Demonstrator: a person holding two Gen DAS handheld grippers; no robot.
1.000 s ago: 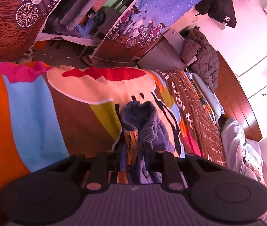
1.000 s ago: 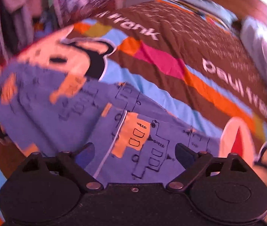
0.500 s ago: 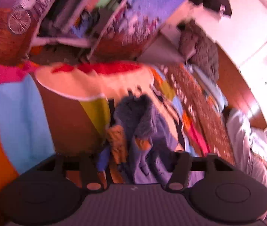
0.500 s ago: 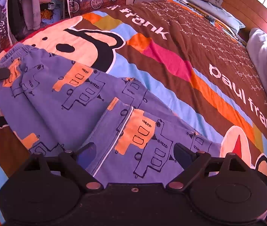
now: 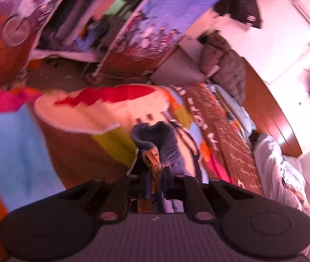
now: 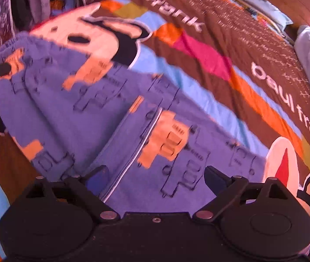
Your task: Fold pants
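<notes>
Pants (image 6: pixel 102 113) waistband seemingly pinched by closing left tongs (image 5: pixel 155 179); right tongs (image 6: pixel 155 174) spread.

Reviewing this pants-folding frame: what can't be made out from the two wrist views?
- Left wrist view: motion blur hides whether the pads of the closing left gripper already press the bunched waistband.
- Right wrist view: the right gripper, jaws apart, has its body covering the near part of the pants; the leg ends are hidden.
- Right wrist view: the image's left edge cuts off most of the left gripper.
</notes>
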